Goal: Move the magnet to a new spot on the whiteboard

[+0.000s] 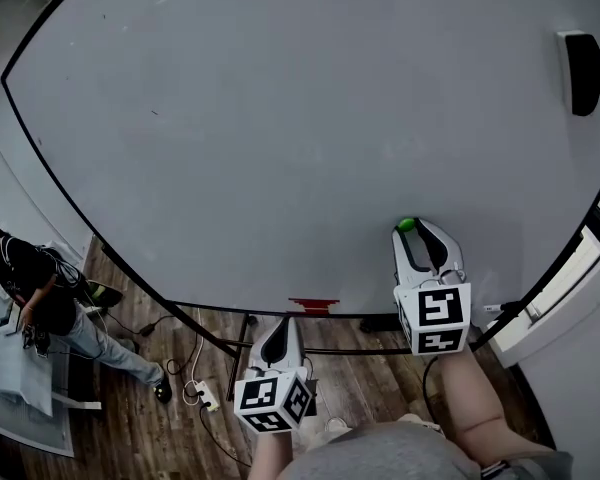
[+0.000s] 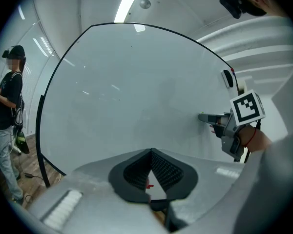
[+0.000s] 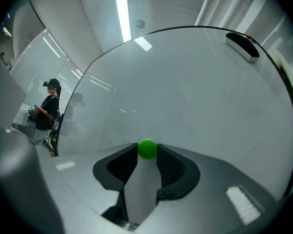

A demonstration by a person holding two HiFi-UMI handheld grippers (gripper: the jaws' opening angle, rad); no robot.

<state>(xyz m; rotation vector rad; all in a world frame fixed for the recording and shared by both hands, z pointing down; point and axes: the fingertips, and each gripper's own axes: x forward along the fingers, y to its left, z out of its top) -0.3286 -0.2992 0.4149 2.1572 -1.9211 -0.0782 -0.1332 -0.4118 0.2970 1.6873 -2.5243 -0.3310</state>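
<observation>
A small green round magnet (image 1: 406,225) sits on the lower right of the big whiteboard (image 1: 280,118). My right gripper (image 1: 413,230) points at the board, and the magnet (image 3: 147,149) is pinched between its two fingertips. From the left gripper view the right gripper (image 2: 203,116) shows side-on, its tips at the board. My left gripper (image 1: 280,326) hangs lower, below the board's bottom edge, away from the magnet. Its jaws (image 2: 151,151) meet at the tips with nothing between them.
A black eraser (image 1: 582,72) sticks to the board's upper right. A red item (image 1: 313,305) lies at the board's bottom edge. A person (image 1: 30,288) stands to the far left on the wooden floor. Cables and a power strip (image 1: 205,396) lie under the board.
</observation>
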